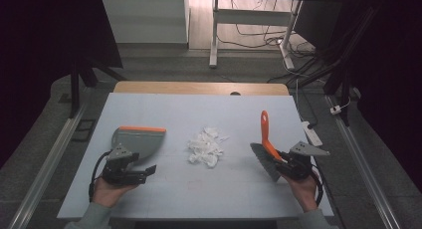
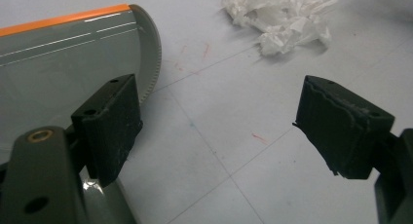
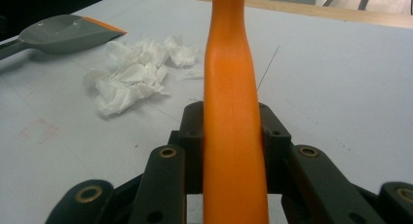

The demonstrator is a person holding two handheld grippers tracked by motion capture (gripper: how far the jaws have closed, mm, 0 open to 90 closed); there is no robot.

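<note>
Right hand-held gripper (image 1: 289, 162) clamped on orange brush handle (image 3: 233, 112), grey bristles (image 1: 264, 161) down on surface (image 1: 199, 189), handle tip tilted up and away. Left hand-held gripper (image 2: 214, 131) wide, nothing between jaws, low over surface just beside grey dustpan (image 1: 137, 140) with orange edge. Crumpled white tissue pile (image 1: 205, 146) between dustpan and brush, apart from both.

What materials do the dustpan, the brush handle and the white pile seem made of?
Dustpan: likely grey plastic, glossy highlights, orange edge strip. Brush handle: probably smooth orange plastic, evenly coloured with a soft sheen. White pile: crumpled tissue paper, judging by its torn, wrinkled folds.
</note>
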